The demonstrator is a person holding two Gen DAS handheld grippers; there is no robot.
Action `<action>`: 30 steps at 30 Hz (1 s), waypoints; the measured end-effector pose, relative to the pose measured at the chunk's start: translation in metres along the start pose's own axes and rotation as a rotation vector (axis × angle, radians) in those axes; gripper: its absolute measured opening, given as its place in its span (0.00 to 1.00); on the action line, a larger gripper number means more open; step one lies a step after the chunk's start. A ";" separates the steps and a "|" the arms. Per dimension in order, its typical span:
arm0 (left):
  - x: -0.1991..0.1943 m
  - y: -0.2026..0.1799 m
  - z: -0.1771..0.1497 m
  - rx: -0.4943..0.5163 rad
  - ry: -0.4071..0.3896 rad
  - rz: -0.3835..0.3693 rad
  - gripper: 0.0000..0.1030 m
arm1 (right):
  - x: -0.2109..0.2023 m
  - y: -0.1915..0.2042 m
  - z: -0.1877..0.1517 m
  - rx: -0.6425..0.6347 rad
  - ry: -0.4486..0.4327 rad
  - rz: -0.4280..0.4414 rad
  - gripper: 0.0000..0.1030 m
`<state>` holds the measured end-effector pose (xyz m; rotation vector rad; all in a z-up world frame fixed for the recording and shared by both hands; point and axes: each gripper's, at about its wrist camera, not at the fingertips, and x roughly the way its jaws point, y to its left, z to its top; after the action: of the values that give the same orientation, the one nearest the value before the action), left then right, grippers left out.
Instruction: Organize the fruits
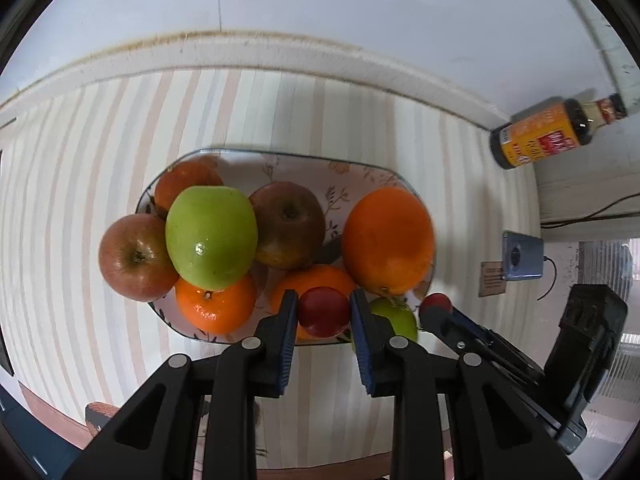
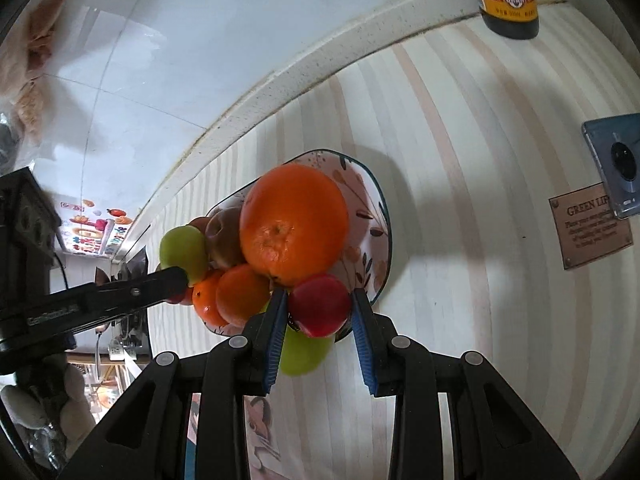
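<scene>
Red, small and round: one red fruit (image 1: 323, 312) sits pinched between the blue pads of the left hand-held gripper (image 1: 324, 312), dead ahead along its fingers, over the near rim of the plate (image 1: 280, 168). The right hand-held gripper (image 2: 320, 312) likewise pinches a second red fruit (image 2: 319, 305) at the plate's near right corner, above a small green fruit (image 2: 304, 350) at the rim. Both pieces are round, so no long axis matters. Each hand is already at its own fruit; judged next move is a short lowering onto free plate area. Beyond, the plate is crowded: green apple (image 1: 211, 236) stacked on others, large orange (image 1: 387, 240) at right. Roll-off looks a risk. Striped tabletop (image 1: 80, 184); farther off a dark bottle (image 1: 560, 130), a phone (image 1: 523, 255), white wall.
</scene>
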<state>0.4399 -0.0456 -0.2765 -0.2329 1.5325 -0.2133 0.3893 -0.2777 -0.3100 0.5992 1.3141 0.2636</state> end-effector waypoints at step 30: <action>-0.059 0.015 -0.077 0.002 -0.228 0.242 0.91 | -0.063 0.048 -0.036 -0.229 -0.130 -0.342 0.94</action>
<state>0.3607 -0.0163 -0.2263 -0.0655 1.3203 0.0035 0.3464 -0.2606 -0.2361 0.1886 1.2174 0.0896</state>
